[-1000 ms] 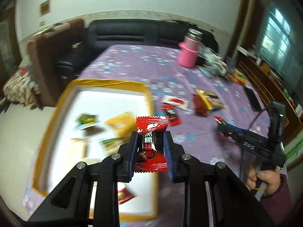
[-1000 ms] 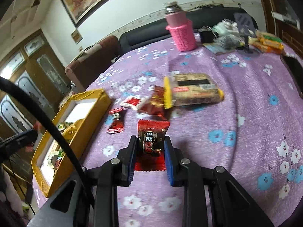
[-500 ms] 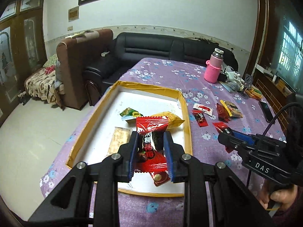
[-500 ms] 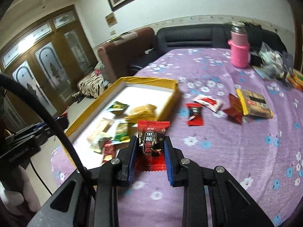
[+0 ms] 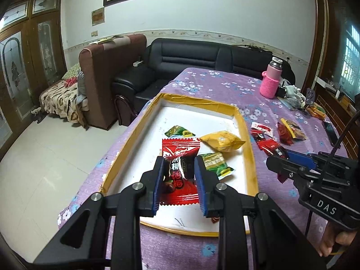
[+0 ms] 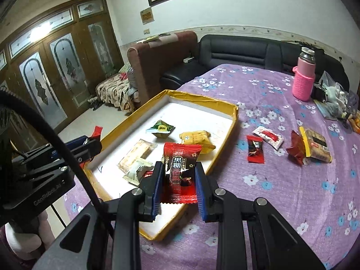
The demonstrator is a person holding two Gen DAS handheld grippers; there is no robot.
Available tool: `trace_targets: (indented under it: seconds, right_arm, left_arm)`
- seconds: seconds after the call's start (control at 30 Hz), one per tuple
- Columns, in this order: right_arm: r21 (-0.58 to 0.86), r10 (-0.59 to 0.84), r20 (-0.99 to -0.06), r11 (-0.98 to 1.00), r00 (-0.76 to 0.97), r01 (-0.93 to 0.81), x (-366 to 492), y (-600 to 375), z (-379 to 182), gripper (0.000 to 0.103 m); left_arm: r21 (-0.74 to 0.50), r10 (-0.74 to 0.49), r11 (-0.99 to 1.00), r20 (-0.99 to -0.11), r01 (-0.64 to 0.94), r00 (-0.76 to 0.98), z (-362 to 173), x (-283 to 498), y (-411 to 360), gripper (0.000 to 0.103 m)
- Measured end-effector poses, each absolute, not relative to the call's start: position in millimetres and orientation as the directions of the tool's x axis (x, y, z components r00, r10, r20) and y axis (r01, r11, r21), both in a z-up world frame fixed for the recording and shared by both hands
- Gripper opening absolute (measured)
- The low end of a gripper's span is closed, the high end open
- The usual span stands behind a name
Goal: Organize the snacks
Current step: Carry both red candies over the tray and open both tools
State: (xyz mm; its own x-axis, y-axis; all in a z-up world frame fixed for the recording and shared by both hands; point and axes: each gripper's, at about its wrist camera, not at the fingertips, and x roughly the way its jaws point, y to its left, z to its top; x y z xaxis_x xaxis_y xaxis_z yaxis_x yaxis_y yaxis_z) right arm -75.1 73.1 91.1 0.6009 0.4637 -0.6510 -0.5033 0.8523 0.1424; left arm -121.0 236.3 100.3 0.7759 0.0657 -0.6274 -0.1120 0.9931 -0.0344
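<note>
Left gripper (image 5: 178, 180) clamps a red candy (image 5: 180, 157) over the tray (image 5: 252, 157); right gripper (image 6: 178, 180) clamps another red sweet (image 6: 181, 159). Loose snacks (image 6: 255, 151) lie at two o'clock.

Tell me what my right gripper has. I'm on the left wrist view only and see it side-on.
Observer: The right gripper is shut on a red candy packet, held upright between its fingers.
Operator: What is the left-hand packet in my left gripper hiding in the tray?
Observer: A beige cracker packet lies flat on the tray floor.
Operator: Anything else near it?
Observer: A pale wrapped snack lies beside its near end, towards the gripper.
</note>
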Motion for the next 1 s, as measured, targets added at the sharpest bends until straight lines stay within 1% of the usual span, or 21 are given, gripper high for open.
trace_targets:
  seconds: [0.27,0.47,0.67,0.73,0.8,0.83,0.9,0.93,0.97,1.0]
  right_arm:
    - [0.107,0.427,-0.703,0.854,0.569,-0.51,-52,98,75,0.026]
    - [0.125,0.399,-0.764,0.863,0.508,-0.49,-16,116,52,0.026]
    - [0.114,0.384,-0.783,0.862,0.489,-0.495,2,136,40,0.026]
    - [0.104,0.376,-0.788,0.862,0.487,-0.496,7,142,38,0.026]
    - [0.091,0.365,-0.791,0.864,0.492,-0.494,13,146,36,0.026]
    - [0.085,0.36,-0.792,0.865,0.494,-0.494,16,149,35,0.026]
    - [0.09,0.364,-0.793,0.864,0.489,-0.496,19,151,36,0.027]
    - [0.101,0.369,-0.793,0.865,0.485,-0.492,20,151,36,0.028]
    - [0.119,0.38,-0.792,0.864,0.477,-0.489,20,150,37,0.029]
    - [0.14,0.395,-0.79,0.861,0.469,-0.489,19,148,39,0.03]
  left_arm:
    - [-0.082,0.043,0.987,-0.688,-0.136,0.724,86,-85,273,0.029]
    - [-0.061,0.054,0.988,-0.73,-0.143,0.682,66,-67,280,0.029]
    - [-0.074,0.045,0.986,-0.753,-0.152,0.657,57,-56,286,0.03]
    - [-0.081,0.036,0.986,-0.753,-0.146,0.657,56,-57,286,0.032]
    - [-0.084,0.03,0.986,-0.749,-0.141,0.661,57,-58,286,0.042]
    - [-0.089,0.026,0.986,-0.744,-0.138,0.668,58,-61,285,0.045]
    - [-0.094,0.024,0.986,-0.734,-0.136,0.679,61,-65,283,0.062]
    - [-0.097,0.022,0.986,-0.724,-0.133,0.689,64,-70,281,0.067]
    - [-0.095,0.025,0.987,-0.718,-0.133,0.696,66,-73,279,0.077]
    - [-0.087,0.035,0.987,-0.71,-0.136,0.703,69,-77,277,0.083]
